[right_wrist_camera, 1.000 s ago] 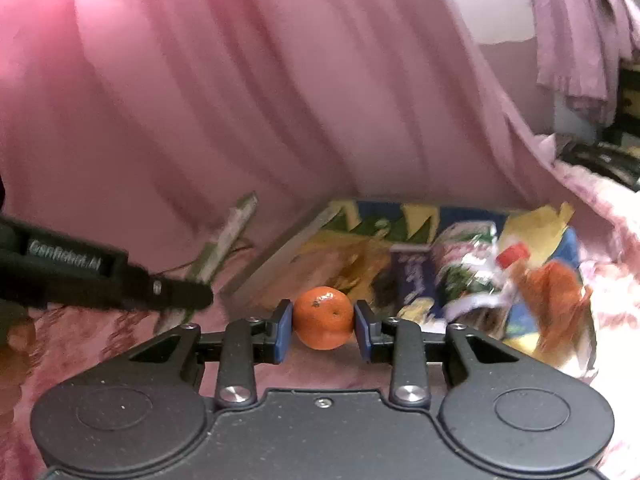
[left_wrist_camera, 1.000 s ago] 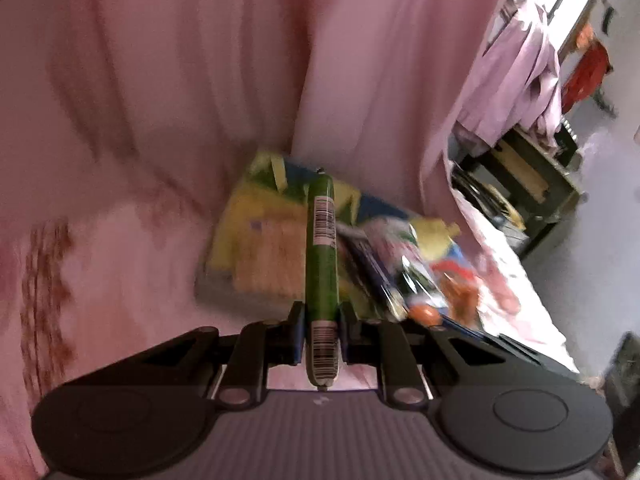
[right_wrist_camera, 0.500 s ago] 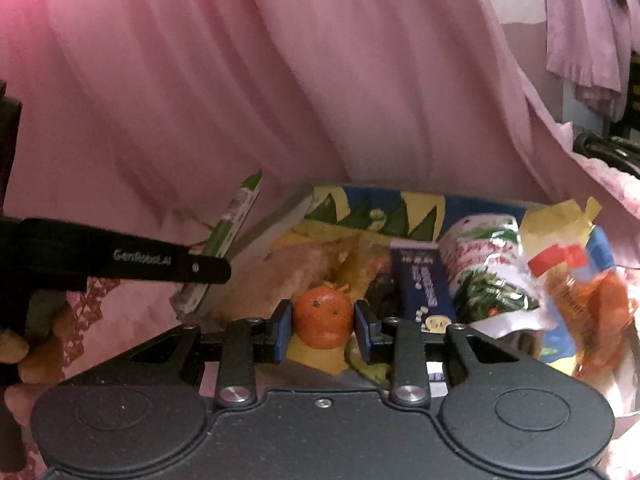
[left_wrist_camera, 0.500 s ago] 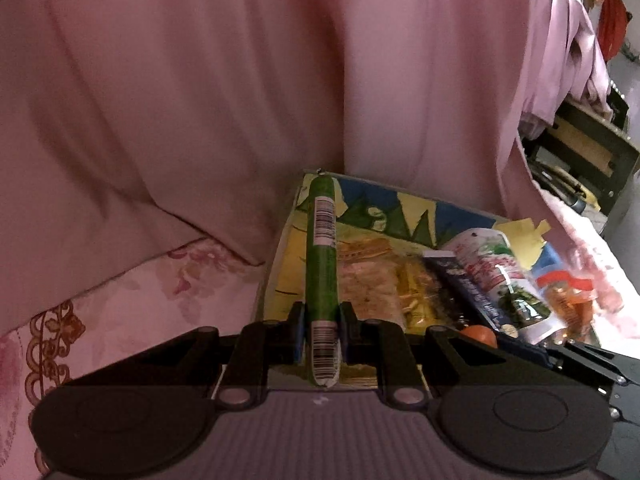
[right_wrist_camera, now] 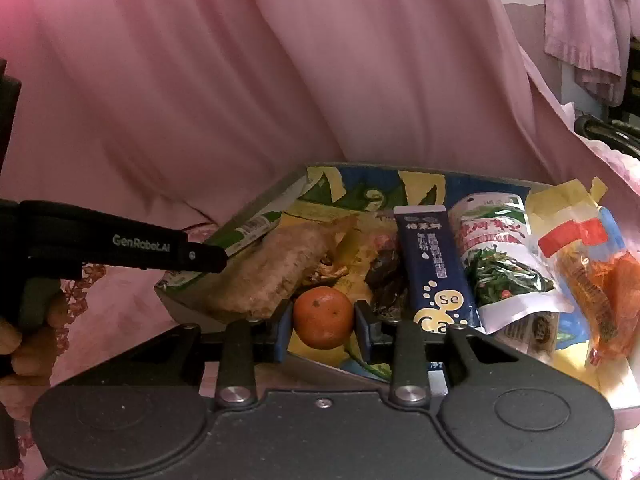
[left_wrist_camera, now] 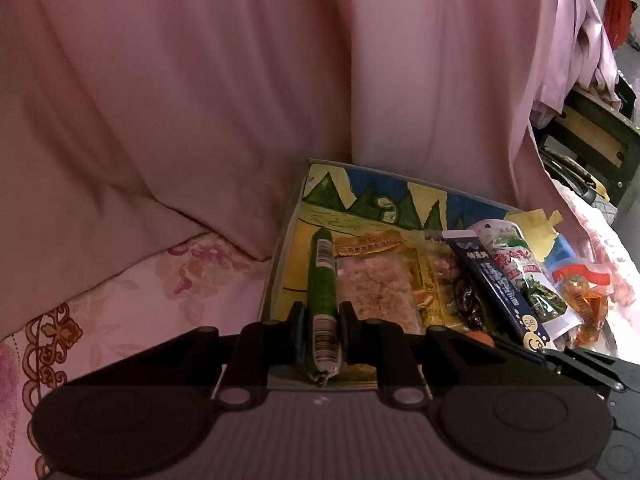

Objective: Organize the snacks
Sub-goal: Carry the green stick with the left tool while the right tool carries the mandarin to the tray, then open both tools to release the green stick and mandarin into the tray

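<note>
Much of the shallow grey tray with the painted blue, yellow and green bottom (left_wrist_camera: 362,190) is hidden: its near edge is cut off behind both gripper bodies, and its right side is buried under snack packets, so its full outline cannot be made out. The tray lies on a pink floral bed sheet (left_wrist_camera: 132,280) in front of a hanging pink curtain (left_wrist_camera: 200,80). The left gripper (left_wrist_camera: 322,322) has its fingers clamped on a long green sausage-shaped stick with barcode labels (left_wrist_camera: 321,280), which points forward over the left part of the tray; whether the far tip touches the tray cannot be told. The barcodes are too small to read. The right gripper (right_wrist_camera: 323,326) has its fingers pressed on a small round orange mandarin (right_wrist_camera: 323,317), held just over the tray's near edge. In the right wrist view the left gripper's black arm reads "GenRobot.AI" and covers most of the green stick. A dark blue sachet (right_wrist_camera: 434,264) carries Chinese writing and the letters "Se" and "Ca". Beside it lies a white pouch printed with green vegetables (right_wrist_camera: 500,264), its red lettering blurred, then a clear orange packet with a red tab (right_wrist_camera: 592,280). A clear packet of pale flaky snack (left_wrist_camera: 374,288) lies just beside the stick.
</note>
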